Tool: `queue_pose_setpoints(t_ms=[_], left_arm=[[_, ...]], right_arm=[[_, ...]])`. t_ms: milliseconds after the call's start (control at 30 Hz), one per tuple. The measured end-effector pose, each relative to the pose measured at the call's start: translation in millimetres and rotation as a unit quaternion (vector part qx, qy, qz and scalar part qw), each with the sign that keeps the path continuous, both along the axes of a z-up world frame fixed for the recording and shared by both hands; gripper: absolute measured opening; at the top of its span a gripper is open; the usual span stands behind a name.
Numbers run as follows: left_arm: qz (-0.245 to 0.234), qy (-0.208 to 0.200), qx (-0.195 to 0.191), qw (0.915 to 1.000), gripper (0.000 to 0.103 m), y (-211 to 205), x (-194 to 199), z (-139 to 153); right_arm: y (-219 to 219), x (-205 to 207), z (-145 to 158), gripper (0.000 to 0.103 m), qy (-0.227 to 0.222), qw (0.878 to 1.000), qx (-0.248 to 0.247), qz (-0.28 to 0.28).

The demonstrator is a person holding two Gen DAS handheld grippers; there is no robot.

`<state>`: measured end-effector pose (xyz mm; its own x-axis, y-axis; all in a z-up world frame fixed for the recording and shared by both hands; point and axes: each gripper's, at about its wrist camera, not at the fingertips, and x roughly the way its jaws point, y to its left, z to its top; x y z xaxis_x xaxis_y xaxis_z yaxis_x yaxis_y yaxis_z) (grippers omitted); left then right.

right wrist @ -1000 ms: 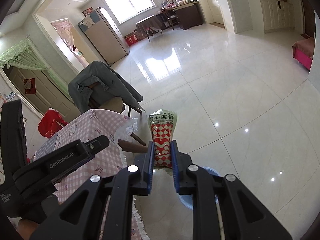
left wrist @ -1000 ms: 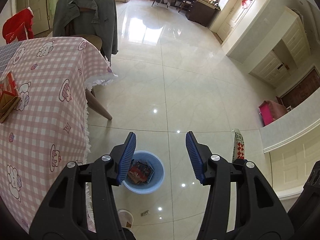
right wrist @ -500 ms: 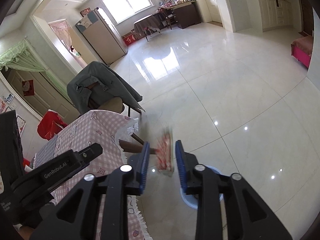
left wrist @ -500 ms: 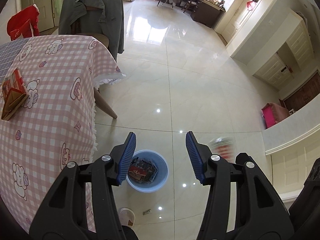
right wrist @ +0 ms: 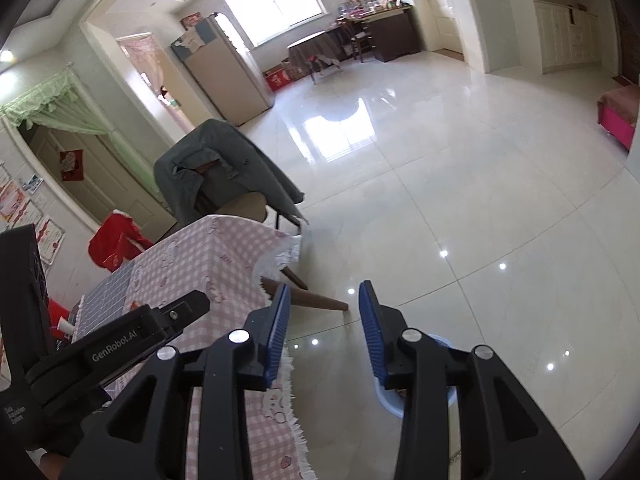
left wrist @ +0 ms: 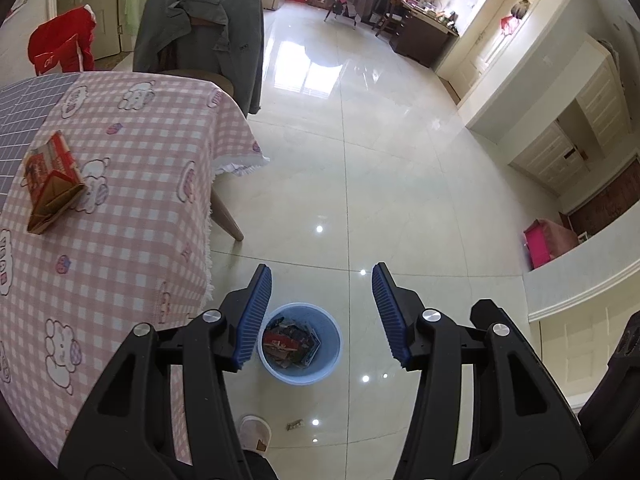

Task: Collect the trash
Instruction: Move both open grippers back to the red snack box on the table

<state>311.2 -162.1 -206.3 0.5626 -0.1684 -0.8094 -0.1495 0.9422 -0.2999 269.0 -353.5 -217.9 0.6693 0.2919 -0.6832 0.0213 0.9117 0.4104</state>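
My left gripper [left wrist: 320, 312] is open and empty, held high above a light blue waste bin [left wrist: 330, 354] on the floor that holds several wrappers. My right gripper [right wrist: 322, 328] is open and empty; the bin's rim [right wrist: 384, 394] shows just below its right finger. A flattened red and brown carton [left wrist: 50, 182] lies on the pink checked tablecloth [left wrist: 132, 184] at the left. A white paper cup [left wrist: 254, 434] and a small scrap [left wrist: 295, 425] lie on the floor near the bin.
The table [right wrist: 216, 264] stands left of the bin. A chair draped with a grey jacket [left wrist: 204, 36] stands at the table's far end. A red bag [left wrist: 60, 46] sits behind. A pink box [left wrist: 540, 240] is by the right wall. Glossy tile floor [left wrist: 380, 140] stretches ahead.
My right gripper opened and the red and white snack packet dropped out of it; it is gone from both views. The left camera swung so more of the table shows.
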Motion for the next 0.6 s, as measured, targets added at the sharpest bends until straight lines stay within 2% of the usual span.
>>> queue_pose_setpoints(t_ms=[200,333,433,600], left_arm=[[0.030,-0.017,0.009,0.9994,0.054,33,-17,24],[0.076,-0.029,0.018,0.9965,0.057,71,-33,42],[0.119,-0.033,0.024,0.9920,0.059,106,-47,52],[0.196,-0.030,0.033,0.9795,0.061,176,-70,57]], right_arm=[[35,3,19,0.036,-0.013,0.999,0.018,0.044],[70,9,35,0.036,-0.025,0.995,0.030,0.090],[102,17,45,0.037,-0.030,0.991,0.040,0.127],[162,27,51,0.040,-0.023,0.982,0.063,0.178]])
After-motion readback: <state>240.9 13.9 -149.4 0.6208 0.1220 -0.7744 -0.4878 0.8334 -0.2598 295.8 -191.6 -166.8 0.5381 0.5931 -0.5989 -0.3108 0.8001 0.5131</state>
